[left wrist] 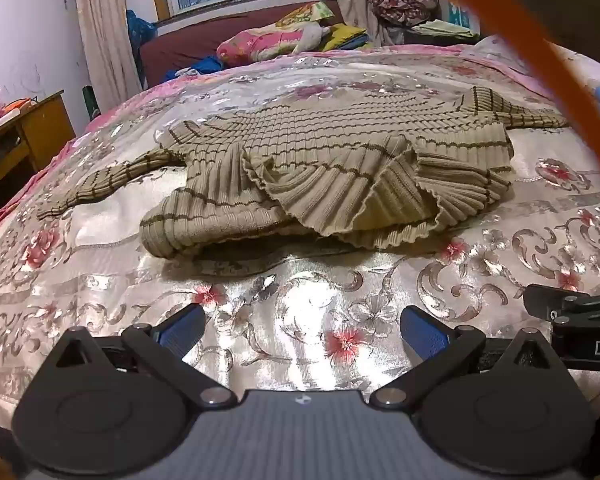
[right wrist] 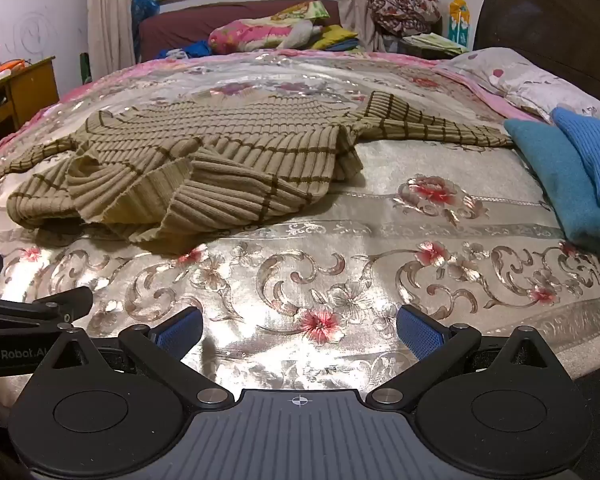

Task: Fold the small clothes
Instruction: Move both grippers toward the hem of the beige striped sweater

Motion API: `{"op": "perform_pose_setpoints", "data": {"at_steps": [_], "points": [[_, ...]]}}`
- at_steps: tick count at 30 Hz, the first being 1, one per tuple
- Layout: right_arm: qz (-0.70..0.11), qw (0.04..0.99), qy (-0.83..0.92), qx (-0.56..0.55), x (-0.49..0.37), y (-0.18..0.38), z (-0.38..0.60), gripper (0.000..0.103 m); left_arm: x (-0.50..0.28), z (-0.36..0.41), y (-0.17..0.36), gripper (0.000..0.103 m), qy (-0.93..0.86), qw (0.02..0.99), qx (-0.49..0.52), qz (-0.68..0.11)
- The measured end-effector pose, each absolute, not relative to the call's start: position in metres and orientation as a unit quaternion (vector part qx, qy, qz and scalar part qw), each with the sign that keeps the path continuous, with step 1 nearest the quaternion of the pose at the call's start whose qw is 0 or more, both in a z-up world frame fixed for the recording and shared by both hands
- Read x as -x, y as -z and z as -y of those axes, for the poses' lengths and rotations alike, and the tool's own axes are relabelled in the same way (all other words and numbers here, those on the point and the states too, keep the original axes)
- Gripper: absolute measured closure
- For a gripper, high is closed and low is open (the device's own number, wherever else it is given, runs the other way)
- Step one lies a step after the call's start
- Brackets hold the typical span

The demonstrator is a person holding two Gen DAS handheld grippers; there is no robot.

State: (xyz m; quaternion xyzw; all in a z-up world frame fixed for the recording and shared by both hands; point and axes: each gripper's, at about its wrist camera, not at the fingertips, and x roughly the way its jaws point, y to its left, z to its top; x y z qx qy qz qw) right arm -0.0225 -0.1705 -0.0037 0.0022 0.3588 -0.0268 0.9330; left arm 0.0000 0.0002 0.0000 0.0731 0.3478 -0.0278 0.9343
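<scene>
A tan ribbed sweater with dark stripes [left wrist: 320, 168] lies crumpled on the floral bedspread [left wrist: 300, 300], sleeves spread to both sides, its hem bunched toward me. It also shows in the right wrist view [right wrist: 204, 168], to the left of centre. My left gripper [left wrist: 302, 330] is open and empty, low over the bedspread a short way in front of the sweater's hem. My right gripper [right wrist: 300, 330] is open and empty, over the bedspread [right wrist: 340, 240] in front and to the right of the sweater.
Folded blue and teal clothes [right wrist: 572, 176] lie at the right of the bed by a pillow [right wrist: 512, 76]. A dark headboard [right wrist: 552, 16] stands at the right. A wooden desk [left wrist: 24, 136] is at the left. An orange cable [left wrist: 540, 52] crosses the left view.
</scene>
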Motion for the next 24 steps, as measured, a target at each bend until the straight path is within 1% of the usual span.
{"op": "perform_pose_setpoints", "data": {"at_steps": [3, 5, 9, 15, 18, 21, 24], "points": [[-0.359, 0.933, 0.027, -0.002, 0.022, 0.004, 0.170, 0.000, 0.001, -0.001, -0.001, 0.000, 0.027, 0.934, -0.072, -0.348], [-0.359, 0.933, 0.027, -0.002, 0.022, 0.005, 0.170, 0.000, 0.002, 0.001, 0.008, 0.000, 0.026, 0.933, -0.072, -0.351], [-0.361, 0.932, 0.029, -0.002, 0.021, 0.006, 0.171, 0.000, -0.004, -0.001, 0.010, 0.000, 0.026, 0.924, -0.065, -0.376], [-0.360, 0.932, 0.029, -0.001, 0.023, 0.005, 0.173, 0.000, -0.007, -0.005, 0.015, 0.000, 0.028, 0.920, -0.051, -0.387], [-0.361, 0.932, 0.029, -0.001, 0.022, 0.004, 0.172, 0.000, -0.008, -0.011, 0.017, 0.000, 0.026, 0.918, -0.025, -0.395], [-0.359, 0.933, 0.029, -0.003, 0.021, 0.002, 0.173, 0.000, -0.009, -0.024, 0.022, 0.000, 0.027, 0.911, 0.031, -0.411], [-0.358, 0.933, 0.028, -0.005, 0.021, 0.002, 0.174, 0.000, -0.006, -0.021, 0.021, 0.000, 0.032, 0.912, 0.017, -0.410]]}}
